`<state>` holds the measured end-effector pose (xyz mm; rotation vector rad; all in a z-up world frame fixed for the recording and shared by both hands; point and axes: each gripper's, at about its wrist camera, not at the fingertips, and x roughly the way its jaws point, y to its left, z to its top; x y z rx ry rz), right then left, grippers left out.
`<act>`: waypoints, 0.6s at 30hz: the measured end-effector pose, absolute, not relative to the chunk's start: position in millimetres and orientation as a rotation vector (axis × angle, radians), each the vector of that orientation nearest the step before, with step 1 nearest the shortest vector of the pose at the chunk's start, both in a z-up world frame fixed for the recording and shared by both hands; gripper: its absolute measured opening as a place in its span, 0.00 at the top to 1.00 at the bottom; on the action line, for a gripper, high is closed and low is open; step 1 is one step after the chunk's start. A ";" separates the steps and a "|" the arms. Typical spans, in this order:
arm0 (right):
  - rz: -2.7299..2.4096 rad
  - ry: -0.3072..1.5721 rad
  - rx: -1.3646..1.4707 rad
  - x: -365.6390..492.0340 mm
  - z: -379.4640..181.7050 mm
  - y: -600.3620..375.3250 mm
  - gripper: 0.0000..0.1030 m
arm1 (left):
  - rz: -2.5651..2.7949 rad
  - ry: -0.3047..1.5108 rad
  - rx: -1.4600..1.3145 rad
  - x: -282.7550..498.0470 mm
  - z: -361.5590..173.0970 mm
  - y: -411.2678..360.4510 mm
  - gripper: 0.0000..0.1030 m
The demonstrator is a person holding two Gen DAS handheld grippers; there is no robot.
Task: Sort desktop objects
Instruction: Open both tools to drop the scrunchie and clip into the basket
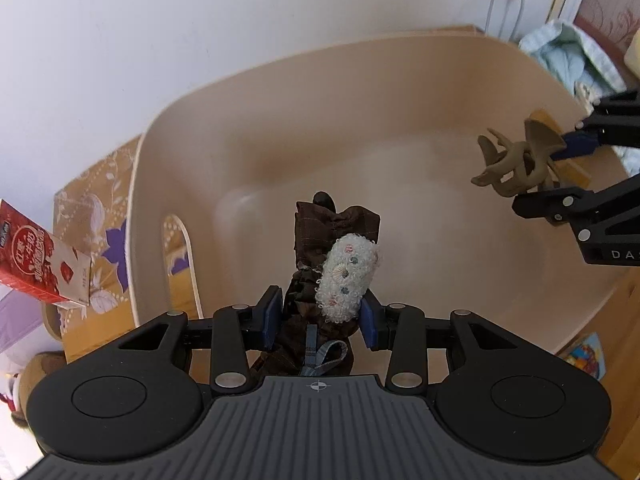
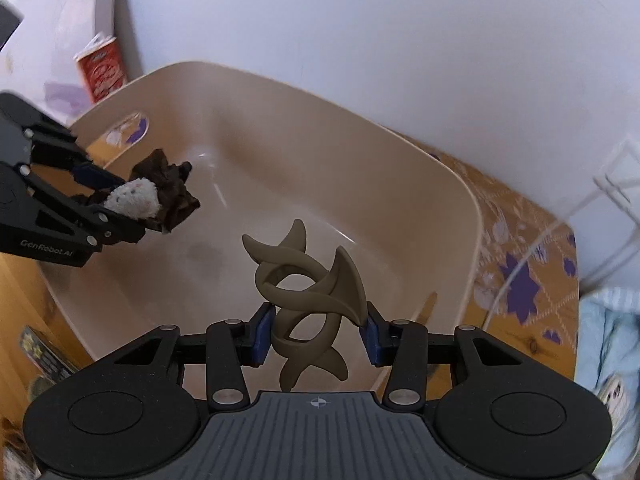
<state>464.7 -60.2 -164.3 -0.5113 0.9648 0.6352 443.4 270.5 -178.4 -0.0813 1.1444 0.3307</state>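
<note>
Left gripper [image 1: 322,318] jaws clamp one scrunchie [image 1: 336,264] | right gripper [image 2: 316,334] jaws clamp one hair claw [image 2: 310,300] | one beige tub [image 1: 360,92], patterned bench [image 2: 520,264], white wall

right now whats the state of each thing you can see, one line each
left gripper: fingers shut on the brown hair scrunchie
brown hair scrunchie: held above the bin, fuzzy white patch facing the camera
right gripper: fingers shut on the hair claw clip
hair claw clip: held above the bin
beige plastic bin: upright, nothing inside
red carton: standing beside the bin
</note>
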 end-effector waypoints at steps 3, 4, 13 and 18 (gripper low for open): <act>0.631 0.964 -0.555 464.7 -166.7 -54.9 0.58 | 0.316 1.178 -0.071 446.7 -185.7 270.2 0.60; 0.631 0.966 -0.558 464.8 -166.7 -54.8 0.58 | 0.316 1.186 -0.068 447.7 -188.3 269.8 0.60; 0.636 0.963 -0.542 452.7 -162.3 -62.7 0.32 | 0.317 1.164 -0.091 444.5 -183.0 274.2 0.47; 0.643 0.935 -0.461 443.1 -149.8 -79.2 0.22 | 0.320 1.116 -0.078 441.0 -166.1 267.8 0.39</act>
